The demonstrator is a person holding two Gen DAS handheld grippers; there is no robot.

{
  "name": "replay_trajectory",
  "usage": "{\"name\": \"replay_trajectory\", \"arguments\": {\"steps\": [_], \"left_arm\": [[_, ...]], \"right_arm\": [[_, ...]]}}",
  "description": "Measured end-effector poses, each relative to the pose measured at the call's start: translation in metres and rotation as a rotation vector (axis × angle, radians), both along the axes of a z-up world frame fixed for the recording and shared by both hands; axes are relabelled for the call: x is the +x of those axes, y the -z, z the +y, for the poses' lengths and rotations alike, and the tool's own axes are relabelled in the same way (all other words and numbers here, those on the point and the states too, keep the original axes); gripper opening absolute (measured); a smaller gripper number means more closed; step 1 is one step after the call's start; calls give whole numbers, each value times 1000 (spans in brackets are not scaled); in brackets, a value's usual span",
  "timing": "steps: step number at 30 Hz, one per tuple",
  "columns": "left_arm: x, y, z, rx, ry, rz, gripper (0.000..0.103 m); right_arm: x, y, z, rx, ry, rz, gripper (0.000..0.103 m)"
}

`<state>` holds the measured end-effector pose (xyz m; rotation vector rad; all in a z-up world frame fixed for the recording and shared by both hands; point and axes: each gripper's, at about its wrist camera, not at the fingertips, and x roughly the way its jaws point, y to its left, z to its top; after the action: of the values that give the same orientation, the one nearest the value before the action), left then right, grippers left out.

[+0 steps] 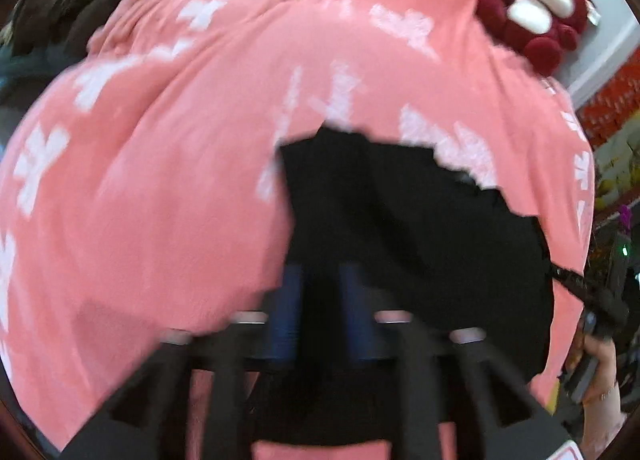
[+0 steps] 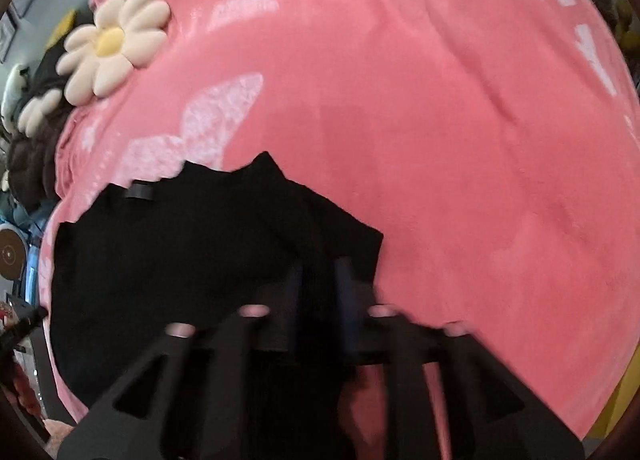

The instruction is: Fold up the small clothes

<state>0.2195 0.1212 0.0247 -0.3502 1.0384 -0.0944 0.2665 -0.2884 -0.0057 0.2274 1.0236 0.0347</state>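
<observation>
Pink blanket (image 1: 168, 188) w/ pale white motifs covered the whole work surface in both views, and I had the black garment (image 1: 400, 228) lying on it, spread over the near part of the blanket. From the left wrist cam, the left gripper (image 1: 320, 284) had its two blue fingers (image 1: 289, 300) set narrow w/ black cloth running down btwn them, so I read it as clamped on the garment's near edge. Frame was blurry, so exact contact at the tips was hard to make out. At the far right of that view I could see the right gripper (image 1: 592, 300) and the hand (image 1: 602, 372) holding it, at the garment's other side. From the right wrist cam, the right gripper had its fingers (image 2: 347, 292) close together too, w/ a fold of black fabric pinched btwn them near the garment's right corner. The garment's far edge looked jagged against the pink, w/ a small dark tag or loop (image 2: 138, 192) near its top left. Off the work area: a cream daisy-shaped cushion (image 2: 110, 44) w/ yellow centre sat at the blanket's far edge, touching it, a second one (image 2: 38, 112) beside it on a dark brown padded item (image 2: 36, 156). A red-and-white plush toy (image 1: 536, 16) lay at the blanket's far right corner in the left view, against a pale wall (image 1: 608, 44).
</observation>
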Motion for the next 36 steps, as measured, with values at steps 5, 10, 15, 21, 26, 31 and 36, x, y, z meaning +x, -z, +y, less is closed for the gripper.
{"name": "replay_trajectory", "arguments": {"steps": [5, 10, 15, 21, 26, 31, 36], "left_arm": [[53, -6, -19, 104, 25, -23, 60], [96, 22, -24, 38, 48, 55, 9], [95, -4, -12, 14, 13, -66, 4], [106, 32, 10, -8, -36, 72, 9], [50, 10, 21, -98, -46, -63, 52], [-13, 14, 21, -141, -21, -42, 56], [-60, 35, 21, -146, -26, 40, 56]], "right_arm": [[-19, -2, 11, 20, -25, -11, 55], [-33, 3, 19, 11, -48, -5, 55], [-44, -8, 7, 54, 3, -95, 33], [-43, 17, -16, 134, 101, -9, 34], [-63, 14, -11, 130, 73, -2, 48], [-74, 40, -10, 213, 47, 71, 34], [-86, 25, -23, 98, 120, 26, 7]]}}
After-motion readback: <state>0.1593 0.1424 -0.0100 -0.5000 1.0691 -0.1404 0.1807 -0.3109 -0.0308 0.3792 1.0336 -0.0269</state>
